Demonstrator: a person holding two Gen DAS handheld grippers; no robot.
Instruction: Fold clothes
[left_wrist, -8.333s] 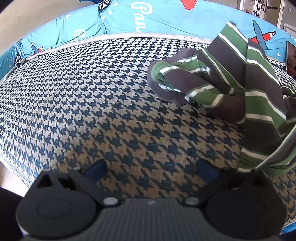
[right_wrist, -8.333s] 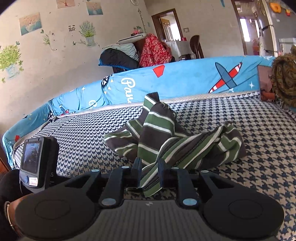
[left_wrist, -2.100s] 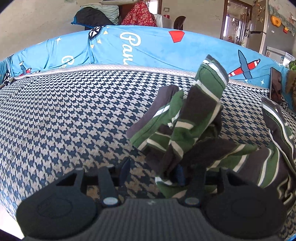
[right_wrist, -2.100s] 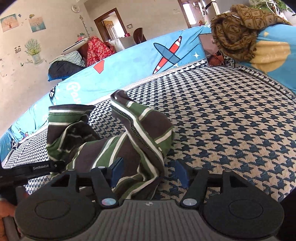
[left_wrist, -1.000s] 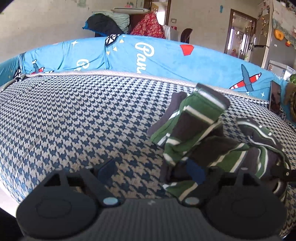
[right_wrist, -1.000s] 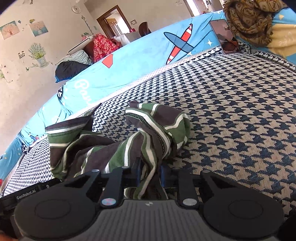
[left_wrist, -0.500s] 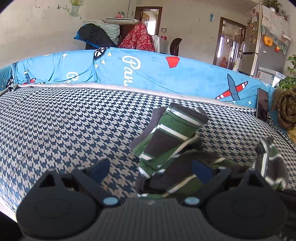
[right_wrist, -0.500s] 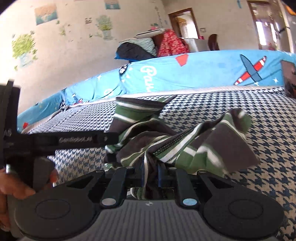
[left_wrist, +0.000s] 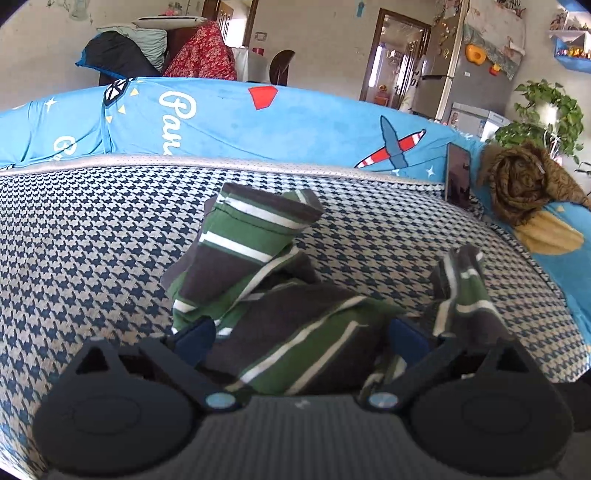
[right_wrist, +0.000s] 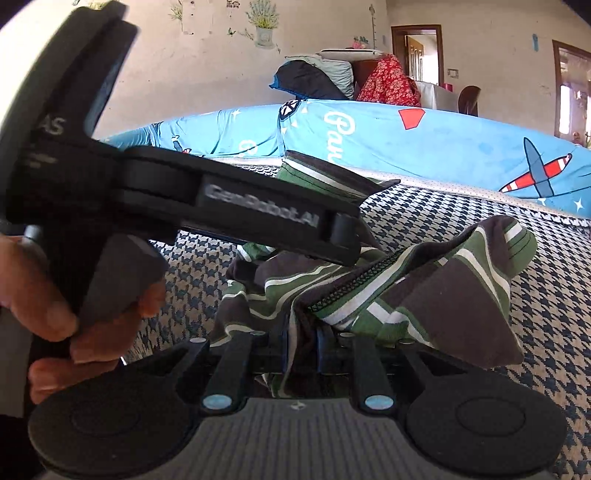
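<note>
A green, dark grey and white striped garment (left_wrist: 280, 314) lies crumpled on the houndstooth sofa seat (left_wrist: 92, 251). My left gripper (left_wrist: 301, 338) is open, its blue pads on either side of a fold of the garment without pinching it. My right gripper (right_wrist: 301, 345) is shut on a bunched part of the striped garment (right_wrist: 424, 291) near a zipper edge. In the right wrist view the left gripper (right_wrist: 221, 218), held in a hand, reaches across from the left over the cloth.
A blue cover with planes and lettering (left_wrist: 295, 122) drapes the sofa back. A brown patterned cloth (left_wrist: 524, 184) lies on the right armrest beside a phone (left_wrist: 458, 181). The seat's front edge is close at lower left.
My left gripper has moved in over the garment, its open pads now around a fold. My right gripper stays shut on the cloth and has drawn nearer to the left one.
</note>
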